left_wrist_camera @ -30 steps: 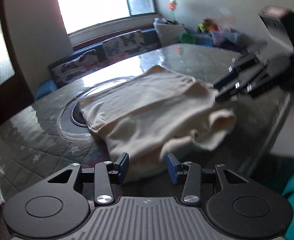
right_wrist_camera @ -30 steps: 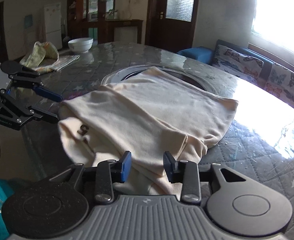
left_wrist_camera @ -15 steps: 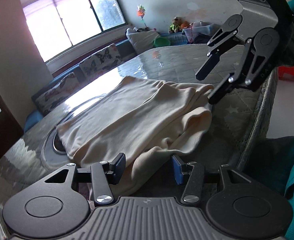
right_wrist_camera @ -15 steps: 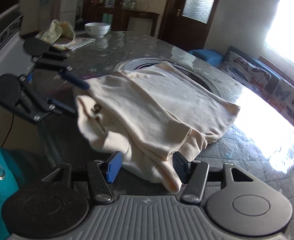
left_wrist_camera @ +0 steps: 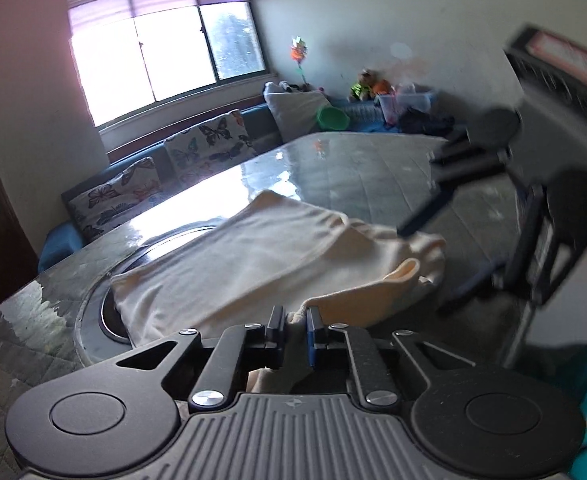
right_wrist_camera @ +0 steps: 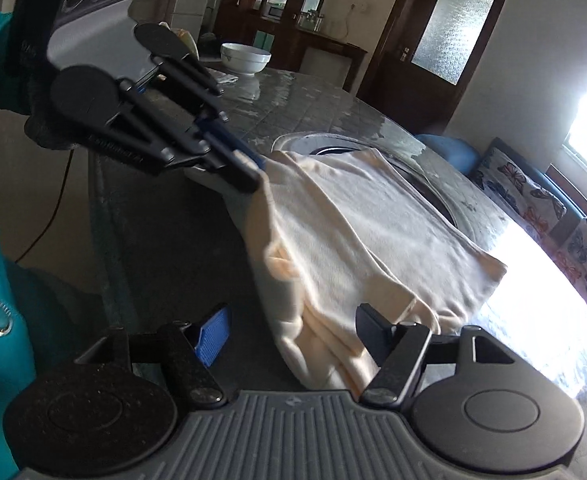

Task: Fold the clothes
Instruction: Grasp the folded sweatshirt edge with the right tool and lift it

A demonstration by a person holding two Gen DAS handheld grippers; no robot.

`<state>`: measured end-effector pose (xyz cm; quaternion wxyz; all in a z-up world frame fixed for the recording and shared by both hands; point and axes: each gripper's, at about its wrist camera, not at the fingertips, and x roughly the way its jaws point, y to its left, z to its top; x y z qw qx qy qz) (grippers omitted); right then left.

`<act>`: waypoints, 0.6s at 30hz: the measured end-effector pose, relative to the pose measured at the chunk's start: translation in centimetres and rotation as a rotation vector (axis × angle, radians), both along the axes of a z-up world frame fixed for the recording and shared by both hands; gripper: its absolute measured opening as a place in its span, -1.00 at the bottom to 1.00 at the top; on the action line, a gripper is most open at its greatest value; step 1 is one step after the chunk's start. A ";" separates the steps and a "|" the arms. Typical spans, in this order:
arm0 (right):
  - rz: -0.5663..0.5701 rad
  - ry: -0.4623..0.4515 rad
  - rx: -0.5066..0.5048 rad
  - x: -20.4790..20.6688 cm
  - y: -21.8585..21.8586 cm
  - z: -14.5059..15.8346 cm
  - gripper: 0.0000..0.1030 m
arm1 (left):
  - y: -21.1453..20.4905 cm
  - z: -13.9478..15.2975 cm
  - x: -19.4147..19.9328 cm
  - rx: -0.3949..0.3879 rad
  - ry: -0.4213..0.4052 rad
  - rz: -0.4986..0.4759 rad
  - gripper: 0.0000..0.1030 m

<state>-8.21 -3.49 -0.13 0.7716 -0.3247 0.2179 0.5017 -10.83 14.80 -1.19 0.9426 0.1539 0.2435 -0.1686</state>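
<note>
Left hand-held gripper (left_wrist_camera: 294,323) pinches cream garment (left_wrist_camera: 253,256) edge; right hand-held gripper (right_wrist_camera: 289,334) agape.

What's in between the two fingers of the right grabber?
In the right wrist view, the right grabber is wide open, and a near corner of the cream shirt lies between its fingers, not pinched.

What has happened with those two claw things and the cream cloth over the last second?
The left gripper, open a second ago, has shut on the near corner of the cream garment and lifted it off the table. The right gripper has opened wider and straddles the near edge without gripping. The rest of the garment still lies over the table's round inset, and the white bowl is unmoved.
</note>
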 end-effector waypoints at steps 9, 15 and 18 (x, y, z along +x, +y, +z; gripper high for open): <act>-0.039 0.097 0.021 3.2 1.9 -1.2 -0.46 | 1.4 0.4 2.1 -0.076 0.047 0.034 -0.78; -0.107 0.257 0.067 6.3 2.0 0.1 -0.72 | 1.9 -0.1 0.1 -0.025 0.056 0.044 -0.46; -0.132 0.312 0.096 7.7 1.7 0.8 -0.72 | 2.1 -0.4 -1.2 0.015 0.053 0.040 -0.07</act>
